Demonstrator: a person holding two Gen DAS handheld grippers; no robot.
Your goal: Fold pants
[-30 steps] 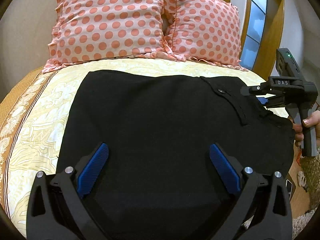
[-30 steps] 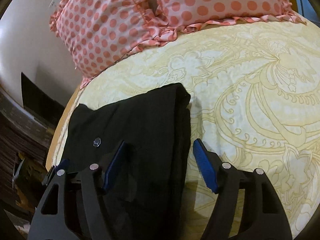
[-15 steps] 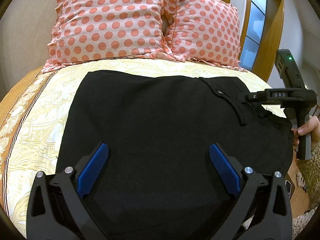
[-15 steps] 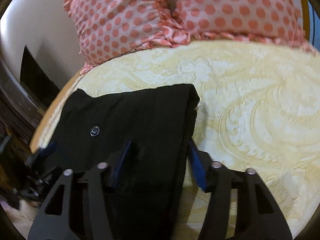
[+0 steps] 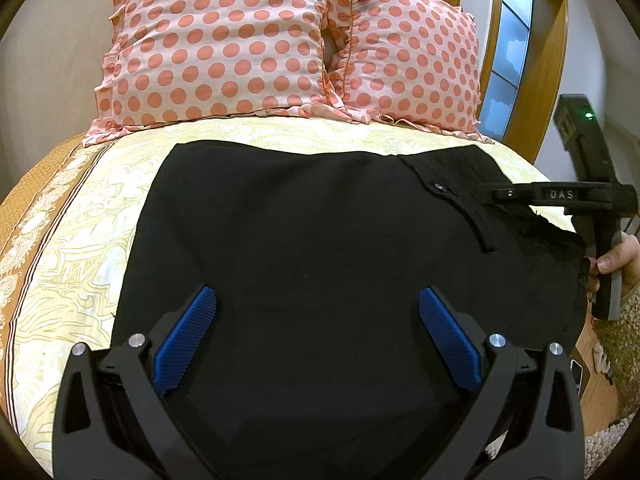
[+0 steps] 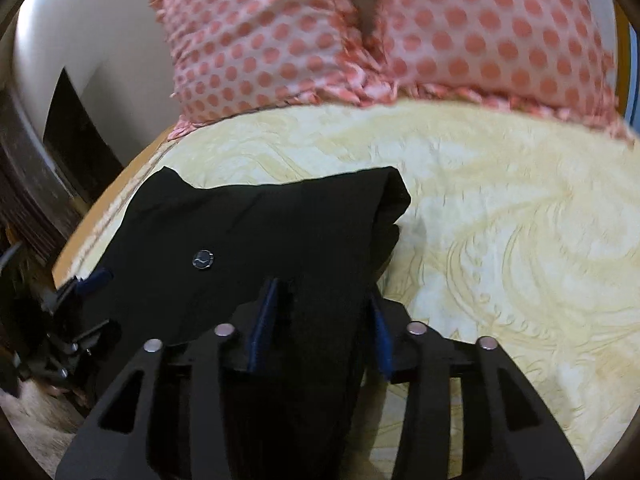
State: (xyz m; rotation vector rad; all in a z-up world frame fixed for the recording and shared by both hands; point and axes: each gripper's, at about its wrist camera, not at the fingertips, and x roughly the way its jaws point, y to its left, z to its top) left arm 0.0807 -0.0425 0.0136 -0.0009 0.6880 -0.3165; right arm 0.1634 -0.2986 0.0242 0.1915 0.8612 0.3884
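Black pants (image 5: 320, 220) lie folded flat on the yellow patterned bed sheet (image 5: 80, 240), waistband and button (image 5: 440, 187) to the right. My left gripper (image 5: 316, 300) hovers open over the near part of the pants, with only flat cloth below its blue pads. My right gripper (image 6: 322, 292) sits at the waistband end of the pants (image 6: 240, 220), right of the button (image 6: 203, 259). Its jaws are closing, with the thick folded edge filling the gap between the pads. In the left wrist view the right gripper (image 5: 492, 194) reaches in from the right, held by a hand (image 5: 616, 252).
Two pink polka-dot pillows (image 5: 216, 48) (image 5: 404, 60) lean against the wall at the head of the bed. A wooden door frame (image 5: 536, 60) stands at the right. Bare sheet (image 6: 500, 220) stretches right of the pants. A rug (image 5: 616, 340) lies beside the bed.
The right gripper rolled level and its jaws narrowed from wide apart onto the folded waistband edge. The left gripper and the pants beneath it stayed still.
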